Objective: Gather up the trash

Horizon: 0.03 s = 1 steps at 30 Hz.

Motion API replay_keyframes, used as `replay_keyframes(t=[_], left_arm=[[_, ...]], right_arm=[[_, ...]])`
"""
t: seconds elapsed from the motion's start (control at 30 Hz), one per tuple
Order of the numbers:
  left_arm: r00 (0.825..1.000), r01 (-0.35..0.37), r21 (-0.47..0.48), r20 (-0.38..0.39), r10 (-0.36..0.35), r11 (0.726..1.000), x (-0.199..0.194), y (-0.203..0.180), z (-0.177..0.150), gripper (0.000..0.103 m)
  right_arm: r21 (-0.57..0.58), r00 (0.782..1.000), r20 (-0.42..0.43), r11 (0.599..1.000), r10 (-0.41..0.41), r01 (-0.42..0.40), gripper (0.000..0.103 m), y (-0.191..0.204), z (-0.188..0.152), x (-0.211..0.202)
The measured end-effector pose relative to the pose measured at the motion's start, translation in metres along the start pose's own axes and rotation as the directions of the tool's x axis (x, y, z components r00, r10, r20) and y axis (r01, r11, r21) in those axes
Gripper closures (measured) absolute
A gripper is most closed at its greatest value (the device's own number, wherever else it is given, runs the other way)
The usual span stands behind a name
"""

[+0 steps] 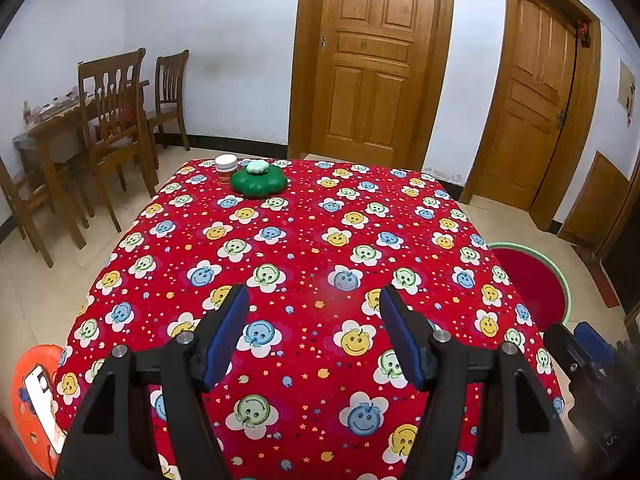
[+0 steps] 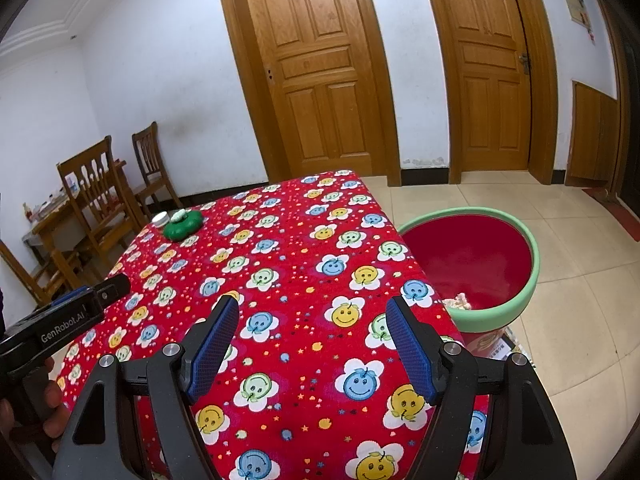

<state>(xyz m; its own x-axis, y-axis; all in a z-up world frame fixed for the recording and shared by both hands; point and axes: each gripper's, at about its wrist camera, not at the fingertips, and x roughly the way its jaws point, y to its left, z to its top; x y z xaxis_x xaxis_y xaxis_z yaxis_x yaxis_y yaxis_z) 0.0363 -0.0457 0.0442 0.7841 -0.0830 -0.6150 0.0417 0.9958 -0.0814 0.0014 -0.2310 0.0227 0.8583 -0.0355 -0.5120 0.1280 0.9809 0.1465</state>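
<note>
My left gripper [image 1: 314,294] hangs open over the near part of the red smiley-patterned tablecloth [image 1: 304,240], nothing between its blue pads. My right gripper [image 2: 310,306] is open too, above the cloth [image 2: 288,264] near the table's right edge, empty. A red bin with a green rim [image 2: 496,312] stands on the floor right of the table, pale crumpled scraps [image 2: 458,302] at its bottom; in the left wrist view the bin [image 1: 536,280] shows past the table's right edge. At the far left corner sit a green flower-shaped box [image 1: 259,183] and a white-lidded jar [image 1: 226,168].
Wooden chairs [image 1: 116,128] and a cluttered dining table [image 1: 52,120] stand at the left wall. Two wooden doors [image 1: 368,56] are behind the table. An orange stool with a phone [image 1: 38,396] sits low left. A hand [image 2: 56,408] holds the left gripper's body [image 2: 64,324].
</note>
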Motion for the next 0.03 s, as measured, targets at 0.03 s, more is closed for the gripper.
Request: replay_keyframes(t=[0.03], left_arm=[[1.000,0.000,0.000,-0.001,0.000,1.000,0.0004,0.0005,-0.0002,0.036]], right_arm=[[0.000,1.000,0.000,1.000,-0.001,0.001,0.026,-0.0004,0.0001,-0.0001]])
